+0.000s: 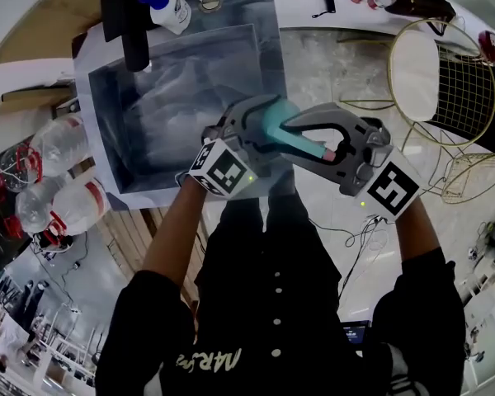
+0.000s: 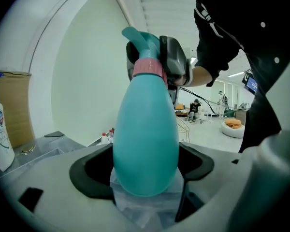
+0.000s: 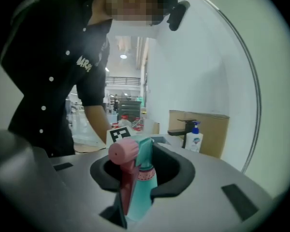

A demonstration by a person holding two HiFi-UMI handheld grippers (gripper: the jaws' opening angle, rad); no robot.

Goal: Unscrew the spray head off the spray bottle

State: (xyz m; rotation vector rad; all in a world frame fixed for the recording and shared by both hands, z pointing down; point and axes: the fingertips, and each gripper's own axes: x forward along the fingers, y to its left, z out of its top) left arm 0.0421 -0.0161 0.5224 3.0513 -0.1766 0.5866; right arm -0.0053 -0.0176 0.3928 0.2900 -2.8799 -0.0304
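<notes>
Your left claw [image 2: 145, 187] pinches the rounded base of the spray bottle [image 2: 146, 134], a smooth teal plastic teardrop held in the air between your two hands, just in front of the sink. Your right claw [image 3: 135, 192] is pressed onto the spray head [image 3: 141, 161], whose round pink nozzle [image 3: 123, 151] faces its camera; a pink collar [image 2: 148, 67] rings the neck. The step in hand appears to be the unscrewing itself: the next move likely calls for rolling the right wrist about the neck while the left keeps the slick body from turning. Beyond lie the grey sink [image 1: 107, 97], a white soap dispenser [image 1: 167, 5] and a gold wire chair [image 1: 414, 66].
</notes>
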